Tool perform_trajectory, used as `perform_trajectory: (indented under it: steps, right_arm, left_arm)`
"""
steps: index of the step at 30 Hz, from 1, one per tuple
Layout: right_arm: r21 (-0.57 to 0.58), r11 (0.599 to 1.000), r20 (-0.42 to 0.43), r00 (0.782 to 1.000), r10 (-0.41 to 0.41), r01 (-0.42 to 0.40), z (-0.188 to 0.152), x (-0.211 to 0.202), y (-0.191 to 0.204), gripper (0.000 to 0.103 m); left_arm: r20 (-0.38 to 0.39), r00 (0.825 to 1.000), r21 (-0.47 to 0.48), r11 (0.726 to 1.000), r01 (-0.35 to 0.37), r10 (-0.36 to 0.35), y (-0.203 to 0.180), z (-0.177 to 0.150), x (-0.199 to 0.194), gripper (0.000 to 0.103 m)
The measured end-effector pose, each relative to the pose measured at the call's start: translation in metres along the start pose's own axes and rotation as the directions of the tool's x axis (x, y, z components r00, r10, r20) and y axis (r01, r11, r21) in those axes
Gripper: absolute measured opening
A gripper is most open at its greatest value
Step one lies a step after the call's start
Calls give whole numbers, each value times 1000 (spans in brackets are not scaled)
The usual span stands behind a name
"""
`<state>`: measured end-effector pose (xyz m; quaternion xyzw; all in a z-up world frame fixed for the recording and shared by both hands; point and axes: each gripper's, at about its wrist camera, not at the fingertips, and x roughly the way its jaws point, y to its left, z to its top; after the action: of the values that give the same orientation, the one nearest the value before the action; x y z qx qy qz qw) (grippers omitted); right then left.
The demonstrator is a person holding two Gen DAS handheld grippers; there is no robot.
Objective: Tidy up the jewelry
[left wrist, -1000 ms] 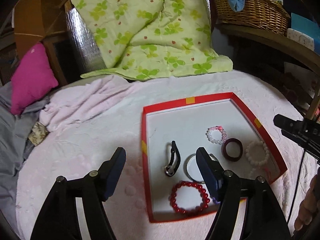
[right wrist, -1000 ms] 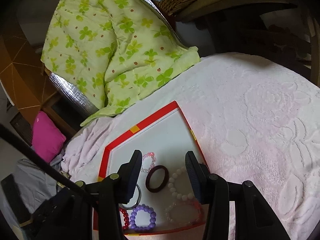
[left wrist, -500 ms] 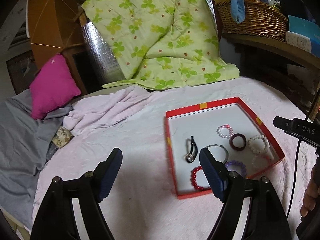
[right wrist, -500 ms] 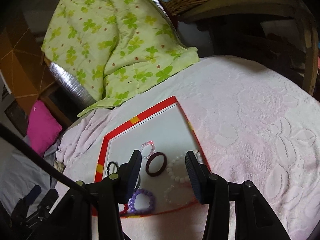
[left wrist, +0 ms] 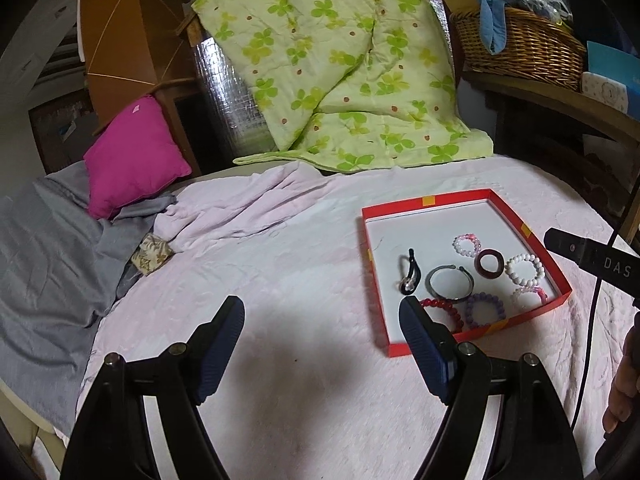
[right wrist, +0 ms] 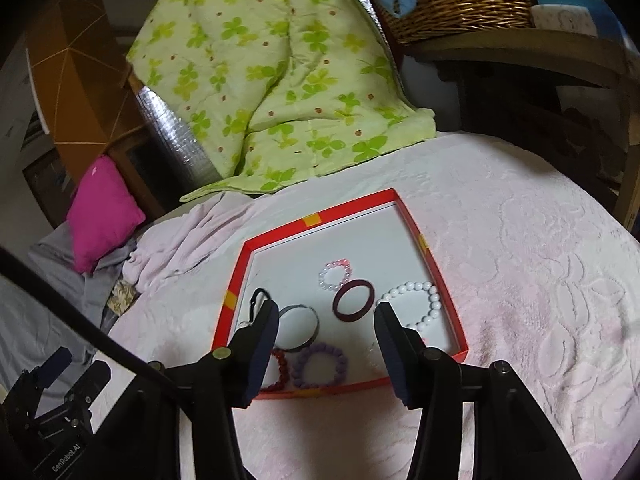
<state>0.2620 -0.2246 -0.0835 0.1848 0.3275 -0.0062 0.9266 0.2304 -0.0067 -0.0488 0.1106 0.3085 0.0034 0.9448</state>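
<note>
Left wrist view
Left hand-held gripper (left wrist: 322, 320): wide open, empty, above pink bedspread (left wrist: 280, 264).
Red tray (left wrist: 532, 236): right of it, holding bracelets.

Right wrist view
Right hand-held gripper (right wrist: 326, 318): open, empty, over red tray (right wrist: 436, 276).
Purple bead bracelet (right wrist: 320, 364): inside tray, near edge.

Bedding, cushion and basket around a pink-covered bed.
Pale pink textured bedspread (left wrist: 320, 264) across the foreground, rumpled toward the left. Green clover-print quilt (left wrist: 340, 64) draped upright behind, its lower edge resting on the spread. Magenta square cushion (left wrist: 134, 156) to the left, leaning on crumpled grey fabric (left wrist: 48, 248). Small beige patterned pouch (left wrist: 152, 254) tucked where grey meets pink. Woven wicker basket (left wrist: 520, 48) on a curved wooden shelf (left wrist: 560, 100) at upper right, blue cloth (left wrist: 492, 12) hanging over its rim.
</note>
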Motion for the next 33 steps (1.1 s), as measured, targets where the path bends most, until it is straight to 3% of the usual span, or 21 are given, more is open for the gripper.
perform_trajectory:
  steps: [10, 14, 24, 33]
  right_arm:
    - [-84, 996, 8, 1000, -10, 11, -17, -24, 19, 55]
    - [-100, 995, 29, 999, -17, 20, -29, -44, 20, 60]
    - [-138, 983, 64, 991, -116, 124, -60, -91, 5, 65]
    - [-139, 968, 102, 975, -196, 209, -60, -113, 1, 69]
  left_arm:
    - [-10, 1000, -33, 999, -11, 11, 18, -20, -19, 80]
    - [-15, 1000, -50, 999, -9, 9, 23, -29, -26, 80]
    - [6, 1000, -78, 997, 12, -12, 30, -42, -49, 80]
    - [24, 998, -86, 995, 56, -54, 27, -50, -66, 80]
